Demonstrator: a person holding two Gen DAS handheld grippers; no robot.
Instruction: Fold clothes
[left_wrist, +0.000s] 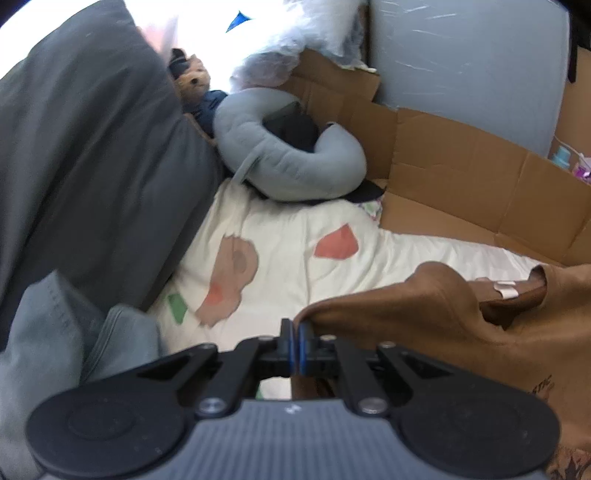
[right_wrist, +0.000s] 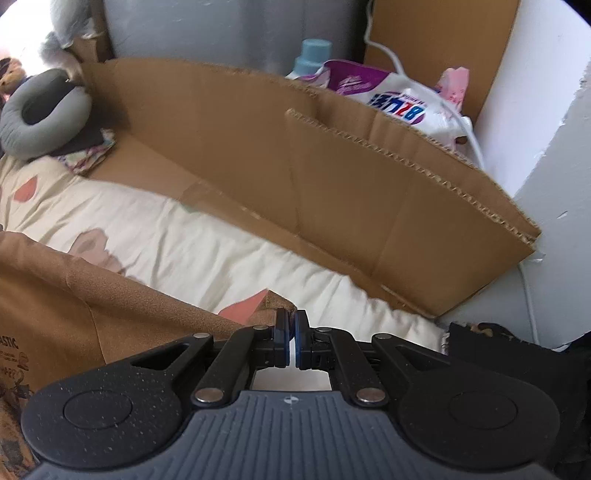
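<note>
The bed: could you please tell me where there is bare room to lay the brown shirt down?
Free: the cream quilt between the brown shirt and the cardboard. Crowded: the far corner with the grey ring cushion, and the side by the grey pillows.

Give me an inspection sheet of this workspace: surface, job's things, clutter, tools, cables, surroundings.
Surface: cream quilt with pink and green patches.
Job's things: brown T-shirt, printed, held up at two edges.
Clutter: grey ring cushion, teddy bear, grey bedding, detergent bag, blue-capped bottle.
Tools: left tool shut on the shirt; right tool shut on its other edge.
Cables: white cable by the wall.
Surroundings: cardboard along the bed, white wall.
</note>
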